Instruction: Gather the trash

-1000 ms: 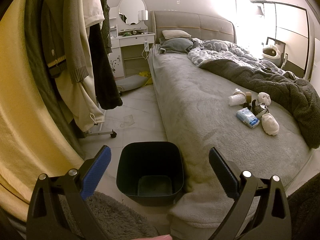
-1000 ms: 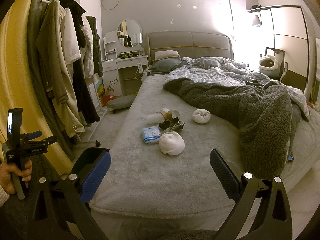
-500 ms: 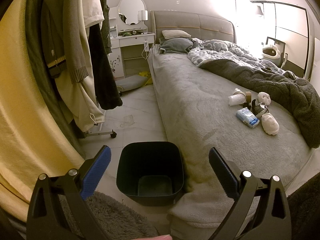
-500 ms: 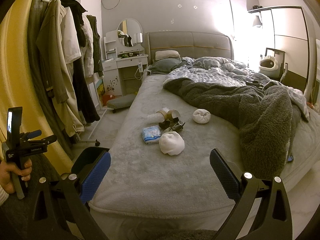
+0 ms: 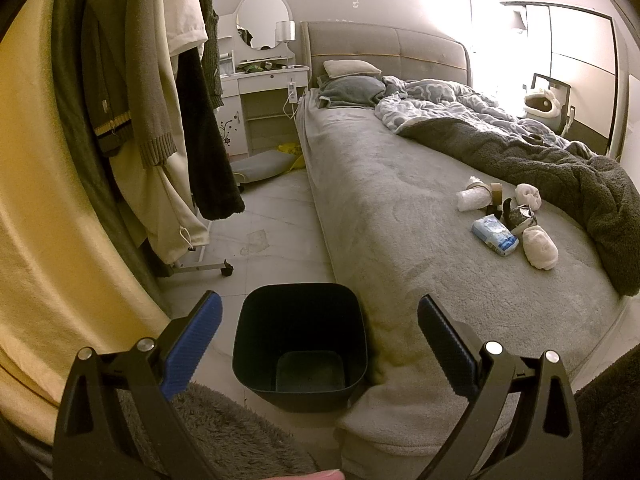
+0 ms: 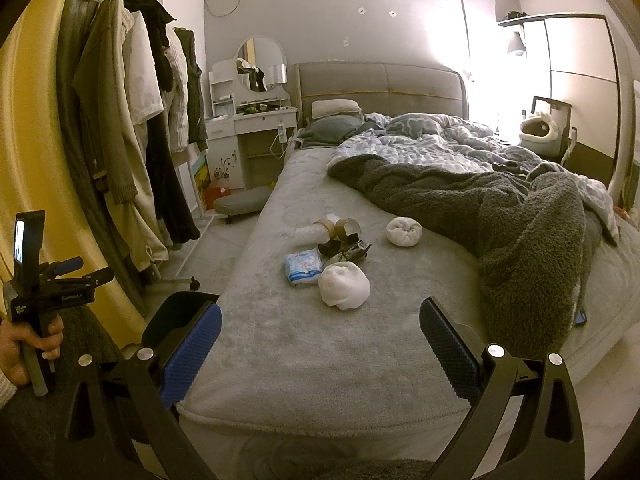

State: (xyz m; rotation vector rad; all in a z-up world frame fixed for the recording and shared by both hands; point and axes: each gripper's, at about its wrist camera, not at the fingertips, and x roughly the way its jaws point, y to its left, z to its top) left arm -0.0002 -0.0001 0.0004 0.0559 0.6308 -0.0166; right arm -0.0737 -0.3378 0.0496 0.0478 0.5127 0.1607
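1. We note the left gripper [image 5: 318, 332], black with blue-padded fingers, spread wide and holding nothing; it hangs above the dark square plastic bin [image 5: 299, 344], which stands on the tiled floor [image 5: 276, 240] against the near corner of the grey-covered bed [image 5: 380, 208].
2. The right gripper [image 6: 320, 344] is likewise fully spread and empty, level over the foot of the bed and pointed at the trash.
3. In the right view a hand [image 6: 18, 354] at the lower left grips the left device's handle; the left view shows only a fingertip at its bottom edge.
4. Trash lies mid-bed, well apart from both grippers: a white crumpled tissue wad [image 6: 343, 285], a blue-and-white tissue packet [image 6: 303, 266], a dark crumpled wrapper [image 6: 346, 251], a brown tape roll [image 6: 340, 227] and a second white wad [image 6: 404, 231].
5. The wrapper's print is too small to read.
6. From the right, the bin is largely hidden behind the left finger; only its rim shows.
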